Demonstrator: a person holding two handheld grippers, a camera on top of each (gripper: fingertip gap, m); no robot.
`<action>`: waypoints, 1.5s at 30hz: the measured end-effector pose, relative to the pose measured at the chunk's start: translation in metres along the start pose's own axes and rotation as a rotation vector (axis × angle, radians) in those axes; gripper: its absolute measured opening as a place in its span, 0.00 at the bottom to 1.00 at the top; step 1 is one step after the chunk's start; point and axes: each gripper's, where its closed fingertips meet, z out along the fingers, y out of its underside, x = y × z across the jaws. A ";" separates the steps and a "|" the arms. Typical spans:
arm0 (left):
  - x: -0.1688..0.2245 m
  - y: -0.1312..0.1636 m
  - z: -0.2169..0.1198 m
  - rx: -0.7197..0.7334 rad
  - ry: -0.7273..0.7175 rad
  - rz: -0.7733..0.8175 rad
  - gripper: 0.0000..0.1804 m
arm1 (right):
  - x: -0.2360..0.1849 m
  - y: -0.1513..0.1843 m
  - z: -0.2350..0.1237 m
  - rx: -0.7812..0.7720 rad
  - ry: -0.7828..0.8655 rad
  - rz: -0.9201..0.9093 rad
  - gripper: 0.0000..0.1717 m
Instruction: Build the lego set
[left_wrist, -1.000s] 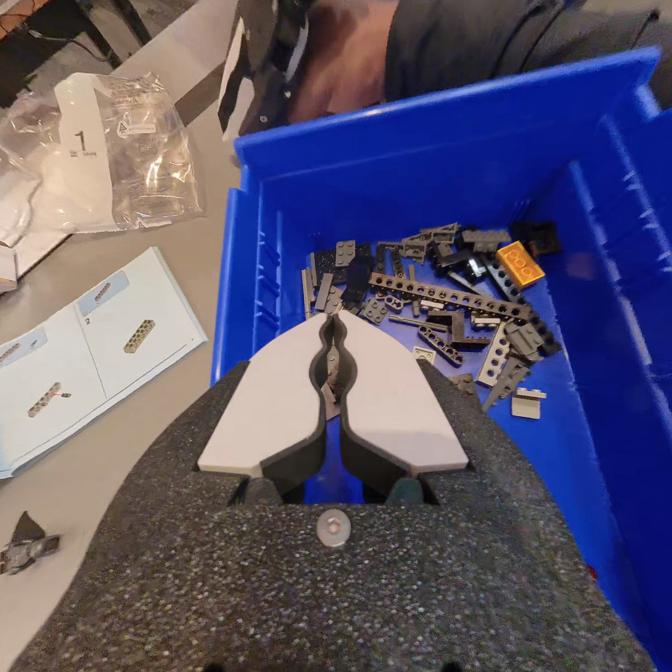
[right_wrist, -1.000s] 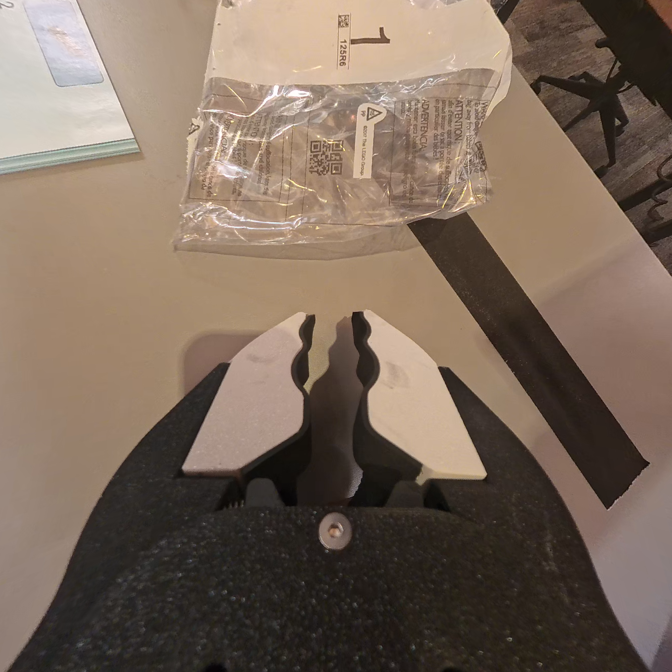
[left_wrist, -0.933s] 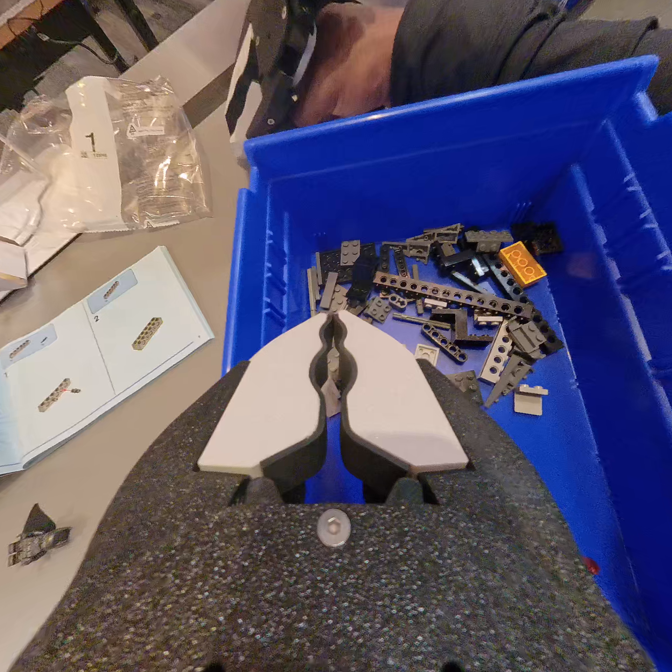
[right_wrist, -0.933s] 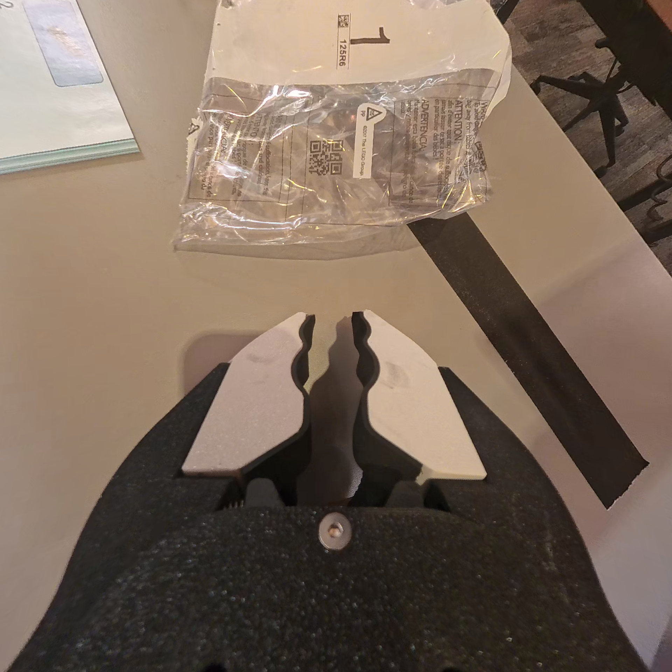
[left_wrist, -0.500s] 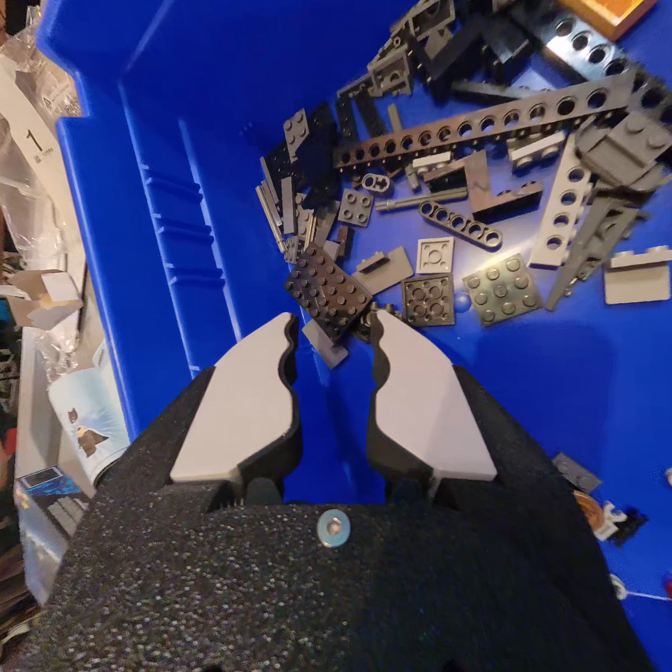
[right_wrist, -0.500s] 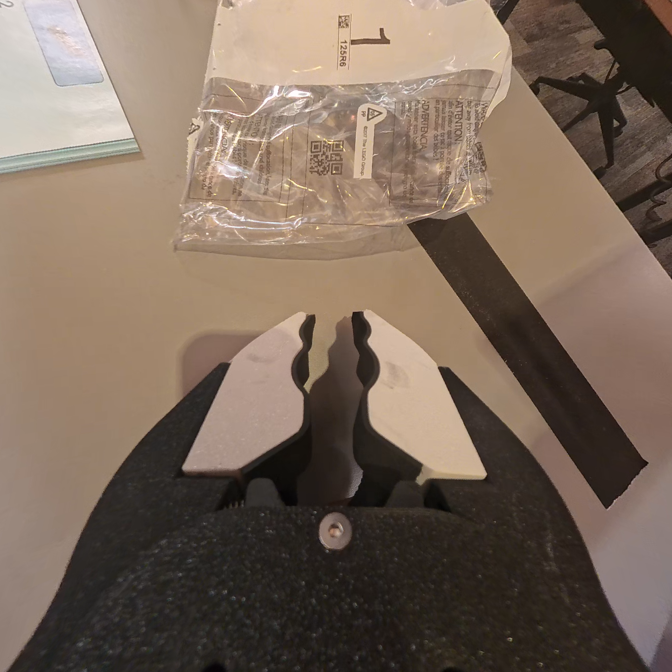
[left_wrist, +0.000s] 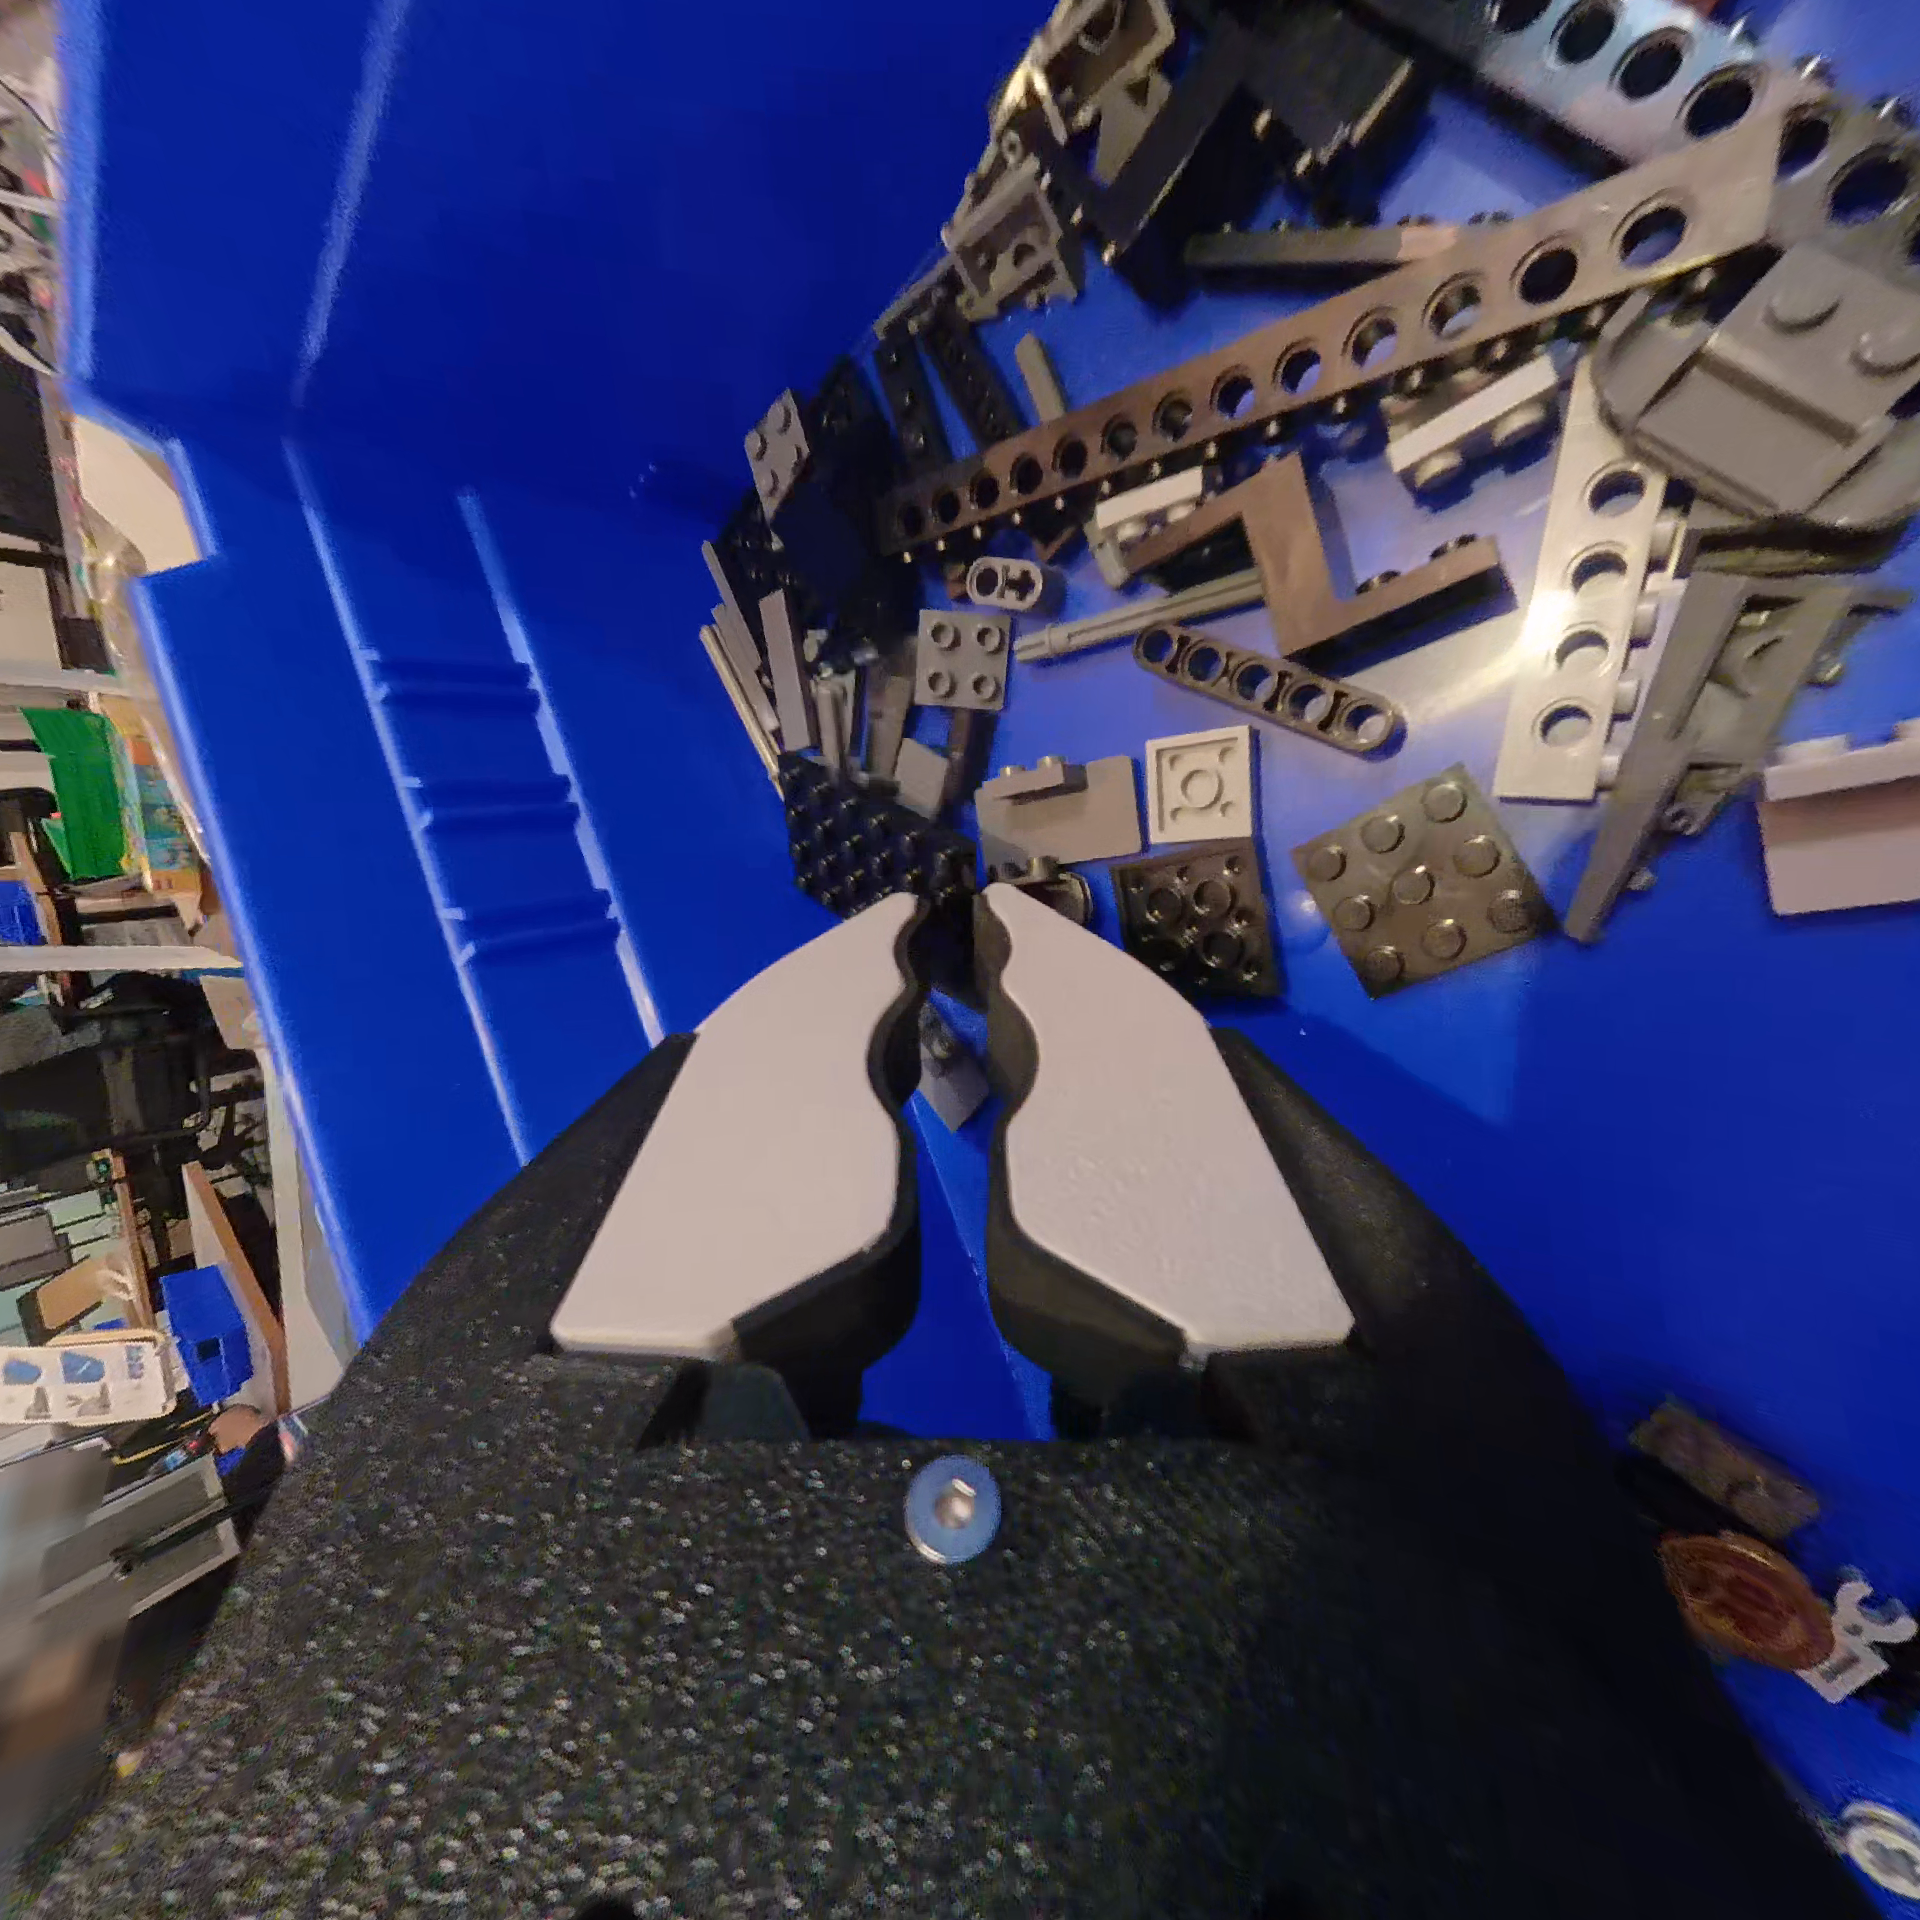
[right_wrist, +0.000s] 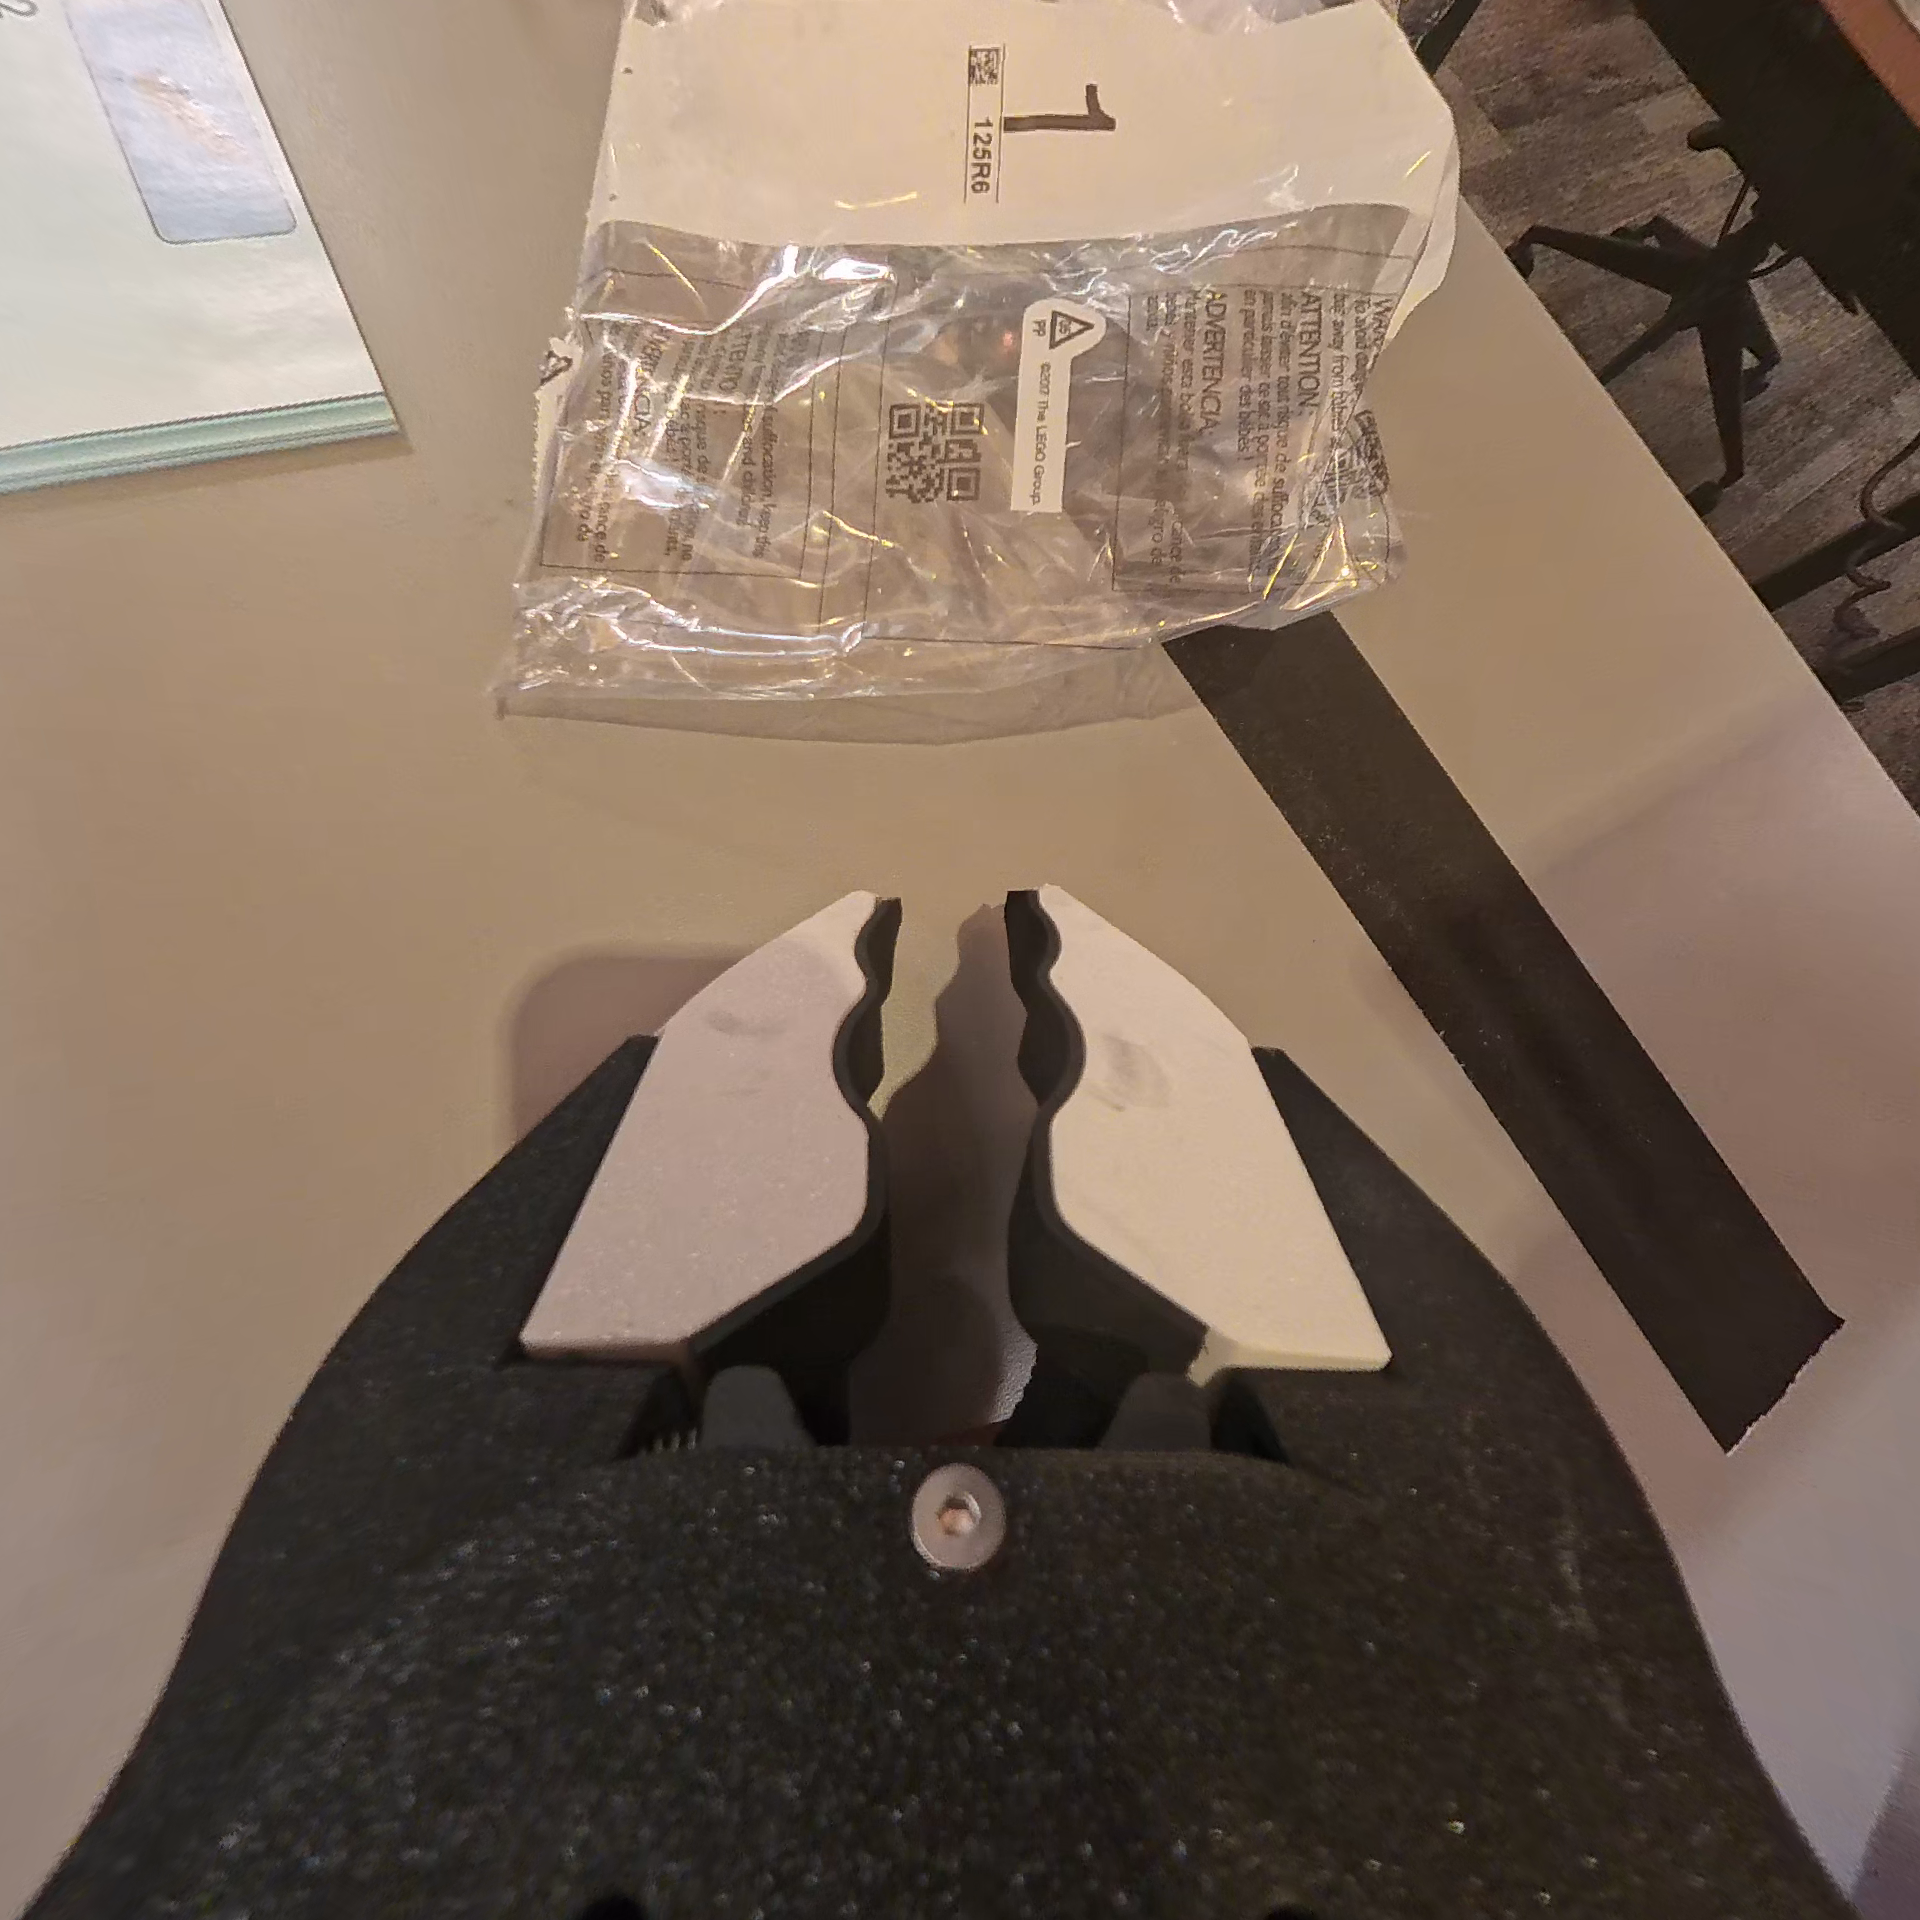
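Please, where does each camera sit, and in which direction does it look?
Left wrist view: it sits on the left gripper and looks down into a blue bin of grey and black building pieces; its two fingers are closed on a black studded plate.
Right wrist view: it sits on the right gripper and looks along a beige table toward a clear plastic bag and a booklet; its fingers stand apart, with nothing between them.
Shared: nothing; neither view shows the other gripper.
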 end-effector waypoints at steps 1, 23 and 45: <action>0.000 -0.002 -0.001 0.013 -0.002 -0.002 0.04 | 0.000 0.000 0.000 0.000 -0.001 0.001 0.13; 0.046 -0.058 -0.023 0.249 0.196 -0.103 0.17 | 0.001 0.000 0.000 0.000 0.008 0.001 0.13; 0.021 -0.050 -0.048 0.410 0.407 -0.396 0.20 | 0.001 0.000 0.000 -0.002 0.007 0.006 0.13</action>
